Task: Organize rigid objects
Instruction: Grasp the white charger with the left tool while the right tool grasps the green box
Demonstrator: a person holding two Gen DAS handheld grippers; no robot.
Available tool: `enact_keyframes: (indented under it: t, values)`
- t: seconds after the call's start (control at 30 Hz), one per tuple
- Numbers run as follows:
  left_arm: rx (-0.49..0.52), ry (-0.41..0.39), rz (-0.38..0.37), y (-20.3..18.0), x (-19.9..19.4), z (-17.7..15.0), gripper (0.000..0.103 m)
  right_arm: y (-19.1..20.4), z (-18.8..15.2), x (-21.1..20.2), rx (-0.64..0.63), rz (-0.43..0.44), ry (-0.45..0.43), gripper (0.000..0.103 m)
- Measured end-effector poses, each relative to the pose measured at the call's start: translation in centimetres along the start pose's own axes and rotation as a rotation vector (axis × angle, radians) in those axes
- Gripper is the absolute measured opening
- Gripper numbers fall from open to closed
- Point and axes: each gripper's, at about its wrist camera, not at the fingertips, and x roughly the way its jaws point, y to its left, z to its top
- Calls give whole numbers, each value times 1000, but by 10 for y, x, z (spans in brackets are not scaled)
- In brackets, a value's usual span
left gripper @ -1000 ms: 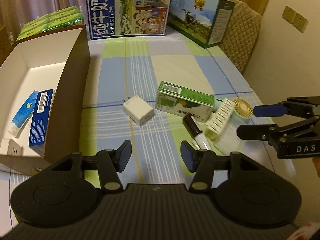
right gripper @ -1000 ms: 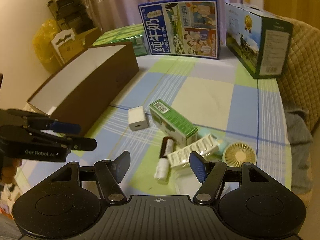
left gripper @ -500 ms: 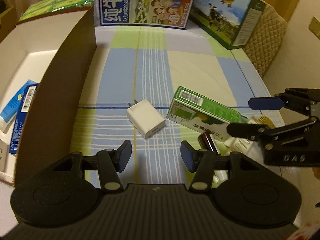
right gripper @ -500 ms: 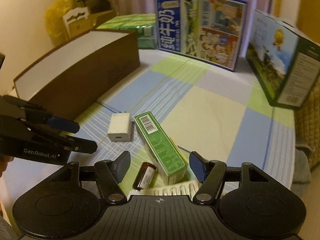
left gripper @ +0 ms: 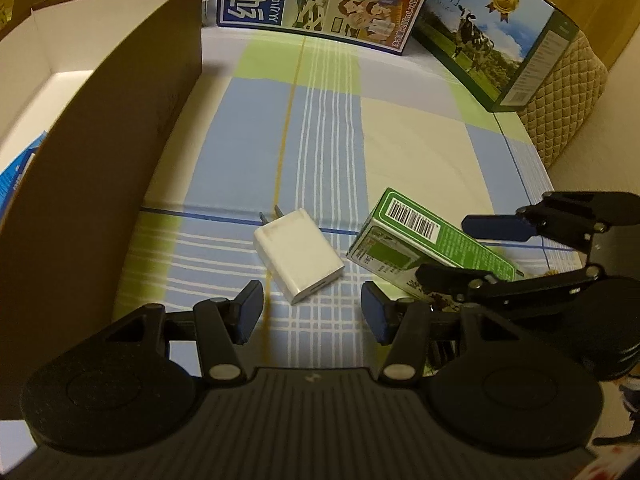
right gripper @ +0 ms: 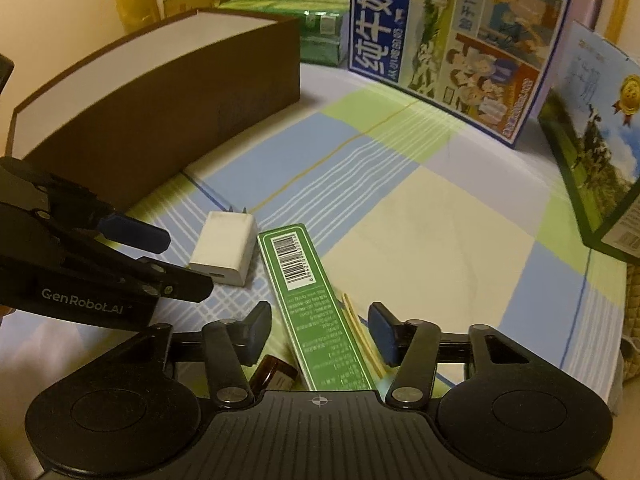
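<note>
The green carton (right gripper: 316,312) is taken as the landmark; it lies flat on the checked cloth of the worktop (right gripper: 420,216), its barcoded end pointing away from the right wrist camera. Just beside that end, on its left in the right wrist view, the white charger (right gripper: 226,246) is seen, prongs turned towards the brown storage box (right gripper: 160,120), which stands well apart on the same side. A small brown bottle (right gripper: 274,372) is tucked against the carton's near end.

The right tongs (right gripper: 320,330) are set astride the carton and are closing; the carton is between the pads, but a gap on each side is still visible, so no grip is made yet. The left tongs (left gripper: 312,312) are held open and empty, just short of the charger.

The carton is judged light and stiff but crushable, being thin card; it is best taken across its narrow width near the middle, so that it does not swing. Its glossy faces may slip under a weak pinch. The charger is judged hard, smooth and compact; its flat sides should be taken, clear of the prongs.
</note>
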Motion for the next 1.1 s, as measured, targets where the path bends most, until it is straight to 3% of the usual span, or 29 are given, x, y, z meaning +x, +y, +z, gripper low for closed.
enact_keyframes:
  t: [0.07, 0.27, 0.73, 0.97, 1.1]
  values:
    - [-11, 1, 3, 0, 4, 1, 50, -1, 0, 3, -5, 11, 3, 38]
    - [-45, 5, 28, 1, 16, 6, 50, 2, -3, -1, -7, 31, -44, 32]
    - [-69, 2, 83, -6, 39, 14, 50, 9, -5, -1, 104, 4, -67, 31]
    - [-29, -2, 70, 11, 28, 8, 38, 18, 1, 3, 135, 0, -62, 31]
    - [-6, 0, 88, 24, 21, 4, 38, 18, 3, 5, 160, -10, -51, 32]
